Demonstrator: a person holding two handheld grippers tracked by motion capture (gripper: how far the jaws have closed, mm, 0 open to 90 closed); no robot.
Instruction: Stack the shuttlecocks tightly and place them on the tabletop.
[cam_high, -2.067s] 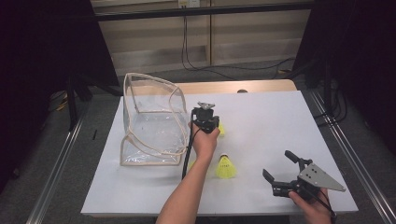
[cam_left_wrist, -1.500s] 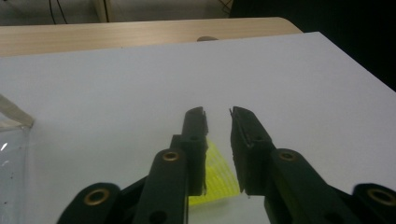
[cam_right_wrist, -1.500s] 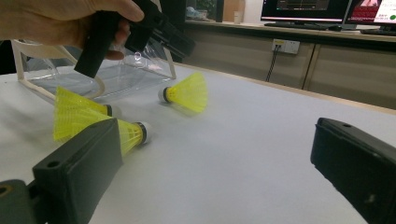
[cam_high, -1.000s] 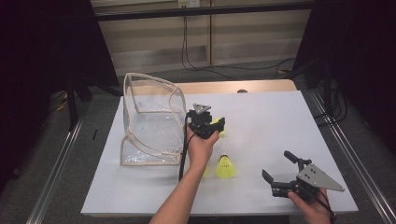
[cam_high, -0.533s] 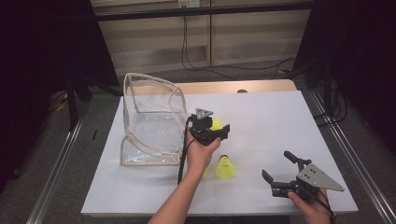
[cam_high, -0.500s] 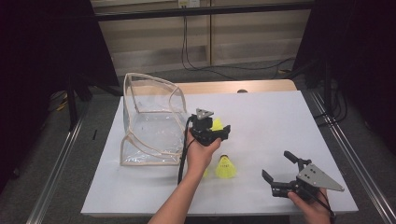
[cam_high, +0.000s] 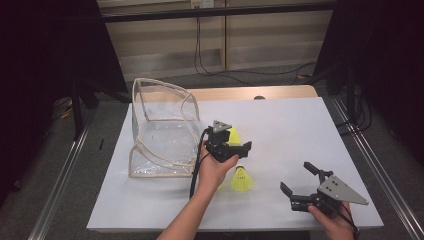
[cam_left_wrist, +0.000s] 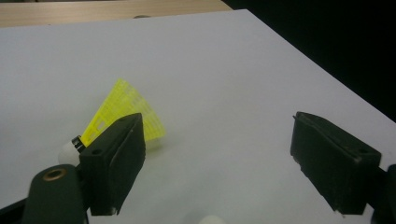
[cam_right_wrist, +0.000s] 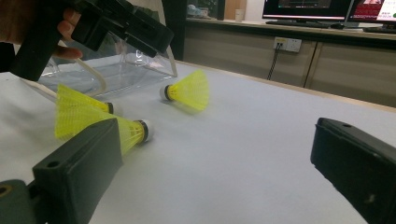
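Meanwhile, mid-frame, the left tool (cam_high: 239, 150), jaws just widened and empty, should centre over the yellow shuttlecock (cam_left_wrist: 122, 111) before closing gently.

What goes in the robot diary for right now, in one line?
left gripper: jaws just opening, empty | shuttlecock: lying on table | right gripper: open, empty
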